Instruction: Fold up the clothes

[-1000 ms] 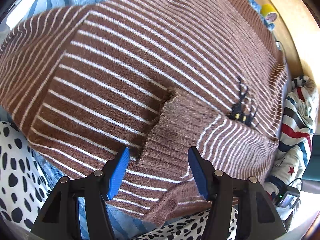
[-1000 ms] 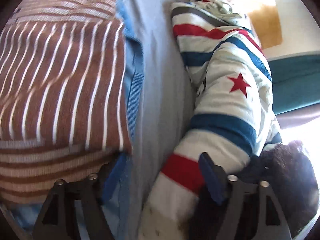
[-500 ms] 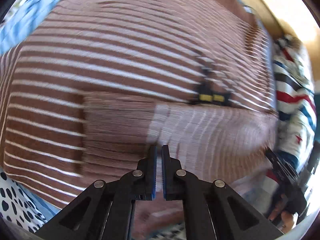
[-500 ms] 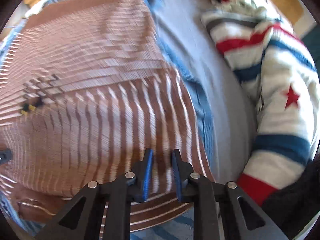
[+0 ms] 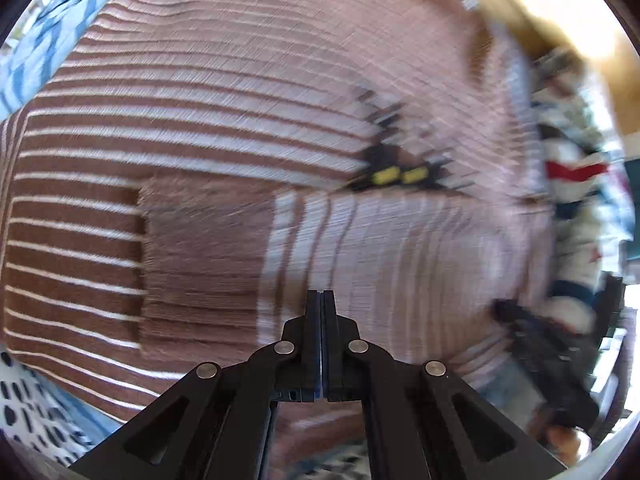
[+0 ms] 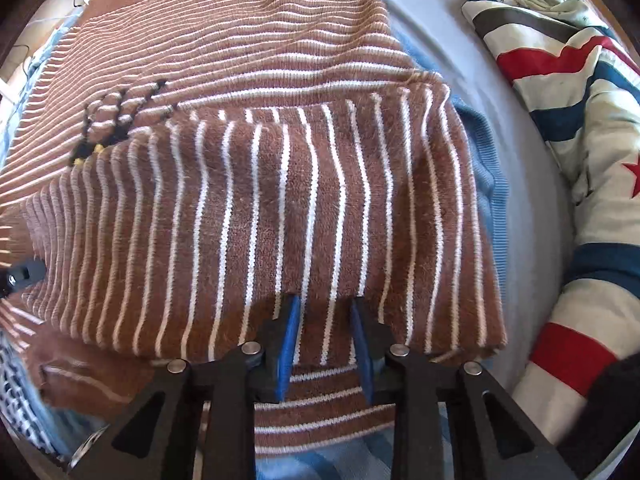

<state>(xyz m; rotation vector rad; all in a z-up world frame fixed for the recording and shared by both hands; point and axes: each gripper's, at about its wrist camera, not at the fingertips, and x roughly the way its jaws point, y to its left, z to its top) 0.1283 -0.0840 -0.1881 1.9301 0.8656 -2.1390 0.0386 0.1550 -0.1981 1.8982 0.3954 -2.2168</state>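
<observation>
- A brown sweater with thin white stripes [image 6: 256, 60] lies spread across the surface and fills most of both views; what it rests on cannot be made out beyond a layer of other cloth.
- One sleeve [image 6: 280, 216] is folded across the sweater's body, its stripes running crosswise to the body's stripes.
- In the left wrist view the sleeve's ribbed cuff [image 5: 204, 248] lies on the sweater's front, below and left of the black-and-yellow embroidered motif [image 5: 396, 168]. That view is blurred.
- The left gripper [image 5: 321, 300] has its fingers pressed together with nothing visibly between them, tips over the folded sleeve beside the cuff.
- The right gripper [image 6: 326, 312] has its blue-padded fingers [image 6: 289, 332] a little apart, and the near edge of the folded sleeve sits between them; whether they grip the fabric cannot be told.
- A blue knit garment [image 6: 492, 200] shows from under the sweater's right edge.
- Well right of the sweater lies a white garment with red and blue bands and a red star [image 6: 592, 184].
- A black-spotted white cloth [image 5: 32, 408] shows below the sweater's left corner.
</observation>
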